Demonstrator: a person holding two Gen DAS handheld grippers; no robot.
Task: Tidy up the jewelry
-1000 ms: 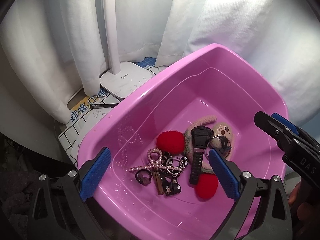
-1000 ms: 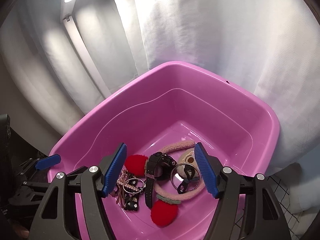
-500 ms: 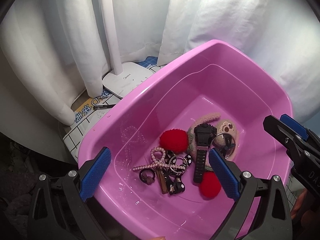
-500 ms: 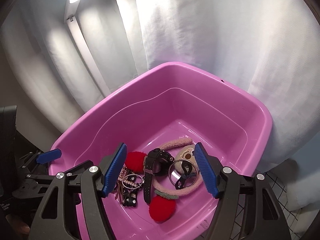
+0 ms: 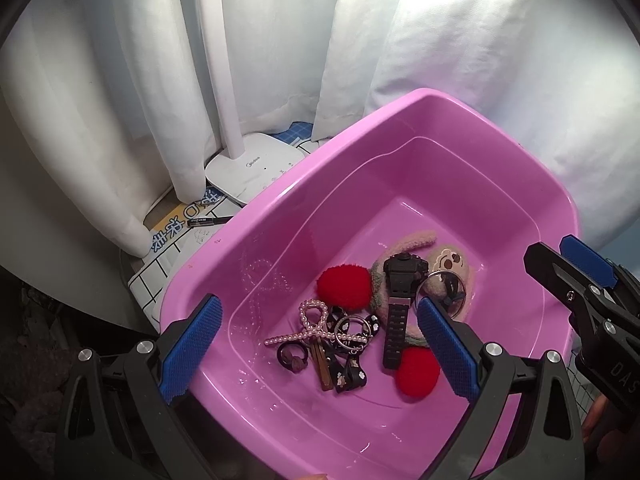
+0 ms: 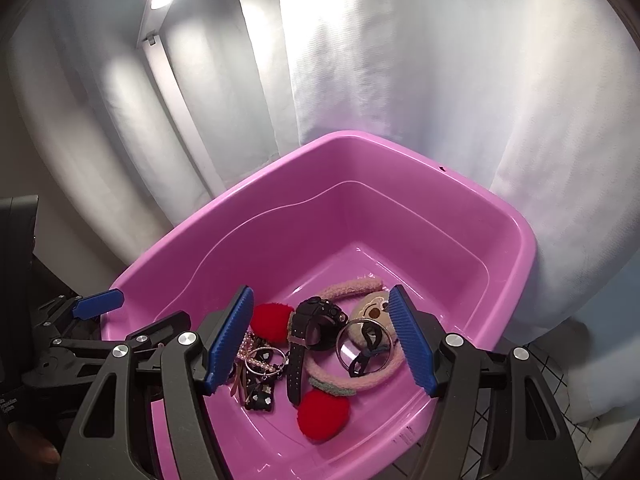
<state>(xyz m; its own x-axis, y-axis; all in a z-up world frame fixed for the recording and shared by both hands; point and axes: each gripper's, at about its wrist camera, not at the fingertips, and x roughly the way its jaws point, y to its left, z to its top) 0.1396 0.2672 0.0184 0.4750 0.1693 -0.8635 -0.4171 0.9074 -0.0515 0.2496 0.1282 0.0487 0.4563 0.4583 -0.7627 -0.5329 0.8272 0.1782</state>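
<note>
A pink plastic tub (image 5: 472,128) (image 6: 400,160) holds a heap of jewelry: a black watch (image 5: 398,300) (image 6: 308,328), two red pompoms (image 5: 344,286) (image 5: 416,372), a pearl bow clip (image 5: 310,326), a fuzzy pink headband with a bear face (image 5: 450,266) (image 6: 372,312), metal rings (image 6: 360,346) and small black clips (image 5: 348,376). My left gripper (image 5: 320,352) is open and empty above the tub's near side. My right gripper (image 6: 324,348) is open and empty above the heap; it shows at the right edge of the left wrist view (image 5: 576,276).
White curtains hang behind the tub. A white lamp base (image 5: 256,172) with its pole stands at the back left, beside a black pen (image 5: 208,221) on a gridded mat (image 5: 152,276). A wire grid (image 6: 560,400) lies at the tub's right.
Both grippers have pulled back and up a little from the tub, so it sits lower and more of the curtain shows. The jewelry has not moved. Both grippers stay open.
</note>
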